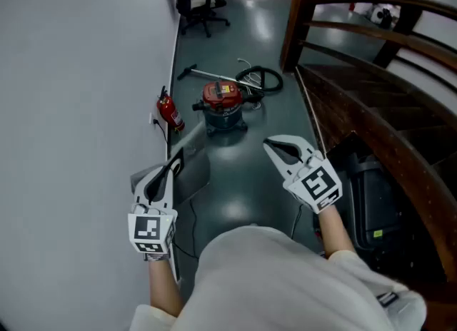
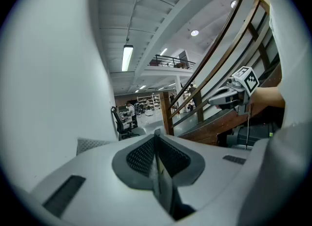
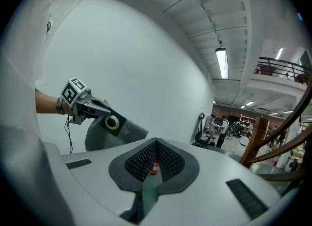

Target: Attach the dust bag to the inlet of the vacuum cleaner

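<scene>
Dust bag not yet attached. Left tongs (image 1: 173, 163) clamp the dust bag (image 1: 193, 174) by its dark collar. Right tongs (image 1: 271, 144) closed, empty. Vacuum cleaner (image 1: 223, 103) stands on the floor, well ahead. Remaining, I judge: approach, fit collar onto inlet.
</scene>
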Demonstrator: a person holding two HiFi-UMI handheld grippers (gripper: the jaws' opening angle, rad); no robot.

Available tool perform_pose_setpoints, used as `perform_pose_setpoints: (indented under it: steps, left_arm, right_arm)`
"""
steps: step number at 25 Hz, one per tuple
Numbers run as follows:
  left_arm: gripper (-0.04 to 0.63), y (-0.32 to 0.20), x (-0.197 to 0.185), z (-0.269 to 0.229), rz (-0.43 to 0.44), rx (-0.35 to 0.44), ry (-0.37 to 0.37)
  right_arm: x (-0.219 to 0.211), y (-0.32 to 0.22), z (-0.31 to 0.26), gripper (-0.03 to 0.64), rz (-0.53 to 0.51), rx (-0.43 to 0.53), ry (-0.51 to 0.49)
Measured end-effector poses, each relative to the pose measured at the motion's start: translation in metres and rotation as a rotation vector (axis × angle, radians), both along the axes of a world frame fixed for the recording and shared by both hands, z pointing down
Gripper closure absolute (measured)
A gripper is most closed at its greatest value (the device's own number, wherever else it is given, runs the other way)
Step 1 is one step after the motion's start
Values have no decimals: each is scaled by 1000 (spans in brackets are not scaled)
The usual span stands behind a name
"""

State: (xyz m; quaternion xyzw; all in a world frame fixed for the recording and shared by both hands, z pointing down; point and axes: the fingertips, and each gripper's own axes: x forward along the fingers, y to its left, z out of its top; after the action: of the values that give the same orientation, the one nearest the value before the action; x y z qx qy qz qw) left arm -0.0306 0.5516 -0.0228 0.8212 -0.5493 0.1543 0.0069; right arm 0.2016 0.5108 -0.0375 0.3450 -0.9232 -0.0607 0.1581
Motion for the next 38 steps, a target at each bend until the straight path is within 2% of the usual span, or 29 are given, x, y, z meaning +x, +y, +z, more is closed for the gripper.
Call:
perform_pose_setpoints:
  steps: [3,7,14,20,25,31,38]
  left_arm:
    - [569,-3,3,-5,-1,-6,-11]
    - [569,-2,11,-2,1,-4,-8]
    - [568,-1,27,-4,-33,-8,-16]
    - [569,-1,47,-1,-57,0,-19]
    - [568,-12,62,-2,-51,13,-57]
    - [568,-21,72,-2,-79,-4,-23]
    - [568,-44,70,12,-50,-22,-22]
  right_arm:
    - [-1,0,1,589,-5,-6,0]
    - [1,5,6,588,-62,-29,-8]
    - [20,2,0,588,-58,-36,-123]
    - [46,-2,7,588,-65,-22,-60]
    - [60,-5,13,589,-101,-40,-58]
    - [66,-10,21,588,-124,-33,-55]
    - [62,-35,24,586,-110,-5,-29]
